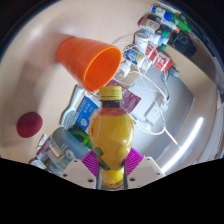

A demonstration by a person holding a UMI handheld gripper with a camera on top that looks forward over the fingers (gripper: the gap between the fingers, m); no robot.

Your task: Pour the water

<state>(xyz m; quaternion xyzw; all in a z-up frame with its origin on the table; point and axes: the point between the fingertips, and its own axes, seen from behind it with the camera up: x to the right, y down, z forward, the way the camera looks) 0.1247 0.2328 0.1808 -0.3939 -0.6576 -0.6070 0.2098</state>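
Observation:
A clear bottle of yellow-orange drink with a yellow cap stands upright between my fingers, and my gripper is shut on it, both purple pads pressing its sides. It appears lifted off the table. Beyond the bottle's cap hangs an orange plastic cup, tilted on its side with its mouth turned toward the bottle. What holds the cup is not visible.
A dark red bottle cap lies on the pale table left of the bottle. Cluttered packets and small boxes fill the far right side. A white bowl sits right of the bottle, and a bag of items lies near my left finger.

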